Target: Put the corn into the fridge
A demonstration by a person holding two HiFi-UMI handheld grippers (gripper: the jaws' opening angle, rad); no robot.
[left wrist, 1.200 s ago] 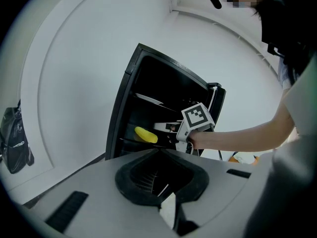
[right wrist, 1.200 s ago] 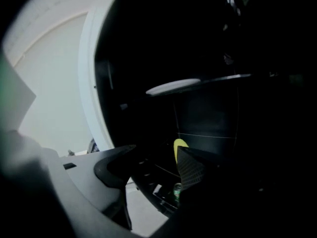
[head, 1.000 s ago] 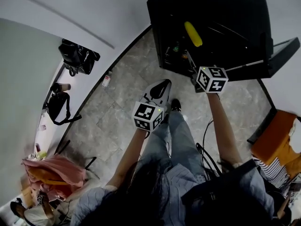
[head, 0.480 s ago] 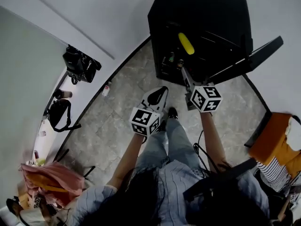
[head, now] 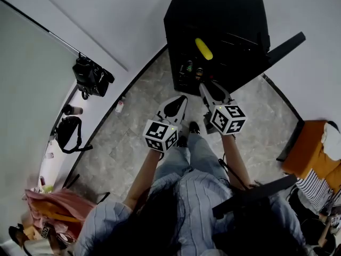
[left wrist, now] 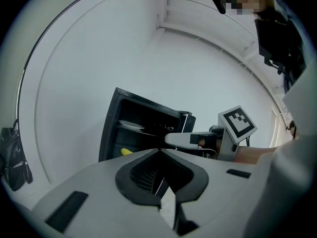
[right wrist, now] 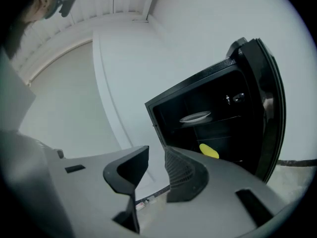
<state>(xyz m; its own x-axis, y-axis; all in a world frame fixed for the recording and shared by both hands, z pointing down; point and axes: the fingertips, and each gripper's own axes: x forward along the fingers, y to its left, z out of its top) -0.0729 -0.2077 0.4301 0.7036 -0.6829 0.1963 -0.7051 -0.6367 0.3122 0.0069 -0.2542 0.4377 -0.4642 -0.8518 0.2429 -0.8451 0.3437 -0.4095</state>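
The yellow corn (head: 203,48) lies on a shelf inside the open black fridge (head: 224,4), and nothing is touching it. It also shows as the corn (left wrist: 126,152) low in the fridge (left wrist: 106,133) and the corn (right wrist: 209,150) under a white plate (right wrist: 194,117). My left gripper (head: 173,106) hangs in front of the fridge with its jaws shut and empty; the left gripper (left wrist: 159,150) tips meet. My right gripper (head: 210,92) is just outside the fridge mouth. The right gripper (right wrist: 156,155) has a gap between its jaws, which are closing on nothing.
The fridge door (head: 285,44) stands open to the right, seen also as the door (right wrist: 270,98). Bottles (head: 191,68) sit on a lower fridge shelf. Black bags (head: 91,74) hang by the left wall. An orange seat (head: 309,151) is at right, a pink cloth (head: 58,201) at lower left.
Both grippers have drawn back from the fridge toward the person and risen. The right gripper has left the fridge mouth and its jaws have narrowed. The corn stays on the shelf.
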